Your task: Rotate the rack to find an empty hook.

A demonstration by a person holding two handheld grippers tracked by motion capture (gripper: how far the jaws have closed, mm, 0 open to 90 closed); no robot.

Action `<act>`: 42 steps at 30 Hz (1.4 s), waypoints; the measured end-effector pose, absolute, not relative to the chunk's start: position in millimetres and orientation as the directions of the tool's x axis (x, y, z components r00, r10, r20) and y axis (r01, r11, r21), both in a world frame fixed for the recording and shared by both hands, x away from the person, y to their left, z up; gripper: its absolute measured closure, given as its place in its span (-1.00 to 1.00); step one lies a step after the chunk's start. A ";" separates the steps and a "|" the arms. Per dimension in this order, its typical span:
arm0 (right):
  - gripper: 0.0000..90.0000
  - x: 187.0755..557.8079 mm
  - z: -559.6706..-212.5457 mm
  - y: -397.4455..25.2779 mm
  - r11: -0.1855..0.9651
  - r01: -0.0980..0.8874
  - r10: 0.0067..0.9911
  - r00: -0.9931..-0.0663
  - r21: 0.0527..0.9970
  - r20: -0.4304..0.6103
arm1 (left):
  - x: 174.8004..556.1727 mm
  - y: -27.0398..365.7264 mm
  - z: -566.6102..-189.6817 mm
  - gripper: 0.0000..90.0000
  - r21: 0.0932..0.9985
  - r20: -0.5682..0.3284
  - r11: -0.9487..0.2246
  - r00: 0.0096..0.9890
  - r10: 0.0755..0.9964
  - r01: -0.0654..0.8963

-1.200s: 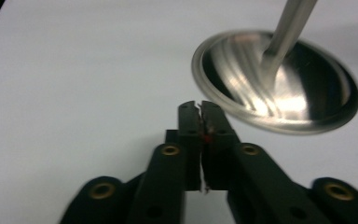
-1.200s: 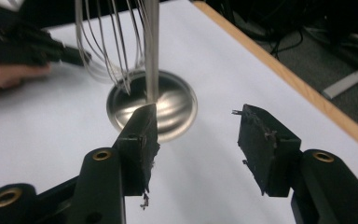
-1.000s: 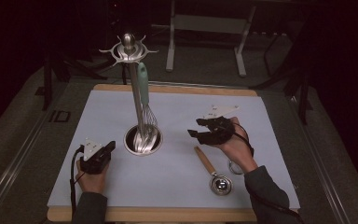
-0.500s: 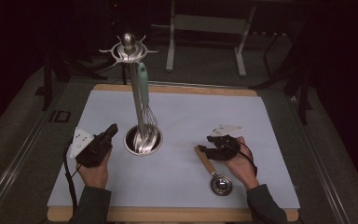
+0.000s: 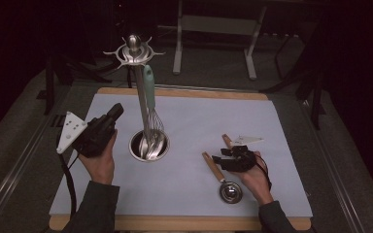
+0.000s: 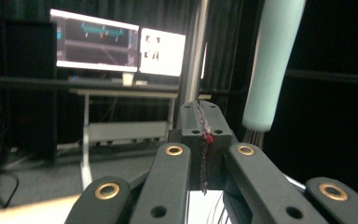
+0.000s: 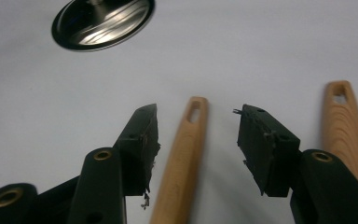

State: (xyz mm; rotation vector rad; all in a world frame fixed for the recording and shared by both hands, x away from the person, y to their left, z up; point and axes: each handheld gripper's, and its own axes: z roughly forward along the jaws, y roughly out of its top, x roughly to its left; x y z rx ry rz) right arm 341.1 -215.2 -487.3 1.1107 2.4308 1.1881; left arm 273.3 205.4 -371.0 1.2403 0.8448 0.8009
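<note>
Right tongs [image 7: 193, 135] are spread wide, straddling the wooden handle [image 7: 179, 163] of a measuring spoon [image 5: 222, 178] that lies flat on the surface [image 5: 281, 145]. Handle sits betw. the two pads, nearer the left one, not yet pinched. Steel bowl [image 5: 230, 192] is at the end nearer the person, under the right hand. A 2nd wooden handle [image 7: 347, 126] lies just outside the right pad.

Spoon looks light and rigid. Wood should give decent friction, but the bowl end prob. carries the weight, so I'd grip mid-handle or closer to the bowl to stop it tipping.

Left tongs [image 6: 204, 135] are clenched on nothing, raised beside the utensil stand [image 5: 137, 82], w/ the whisk's mint handle [image 6: 272, 60] just ahead.
</note>
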 end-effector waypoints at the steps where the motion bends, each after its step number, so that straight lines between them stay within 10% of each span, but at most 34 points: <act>1: 0.05 341.2 -487.3 -216.3 0.382 0.542 0.716 -0.686 0.749 0.131 | 274.5 204.3 -364.8 1.00 0.986 -0.100 0.151 0.474 0.875 -0.071; 42: 0.05 342.4 -486.5 -228.5 0.344 0.564 0.737 -0.658 0.751 0.156 | 300.0 194.6 -295.0 1.00 0.970 -0.042 0.144 0.448 0.893 -0.195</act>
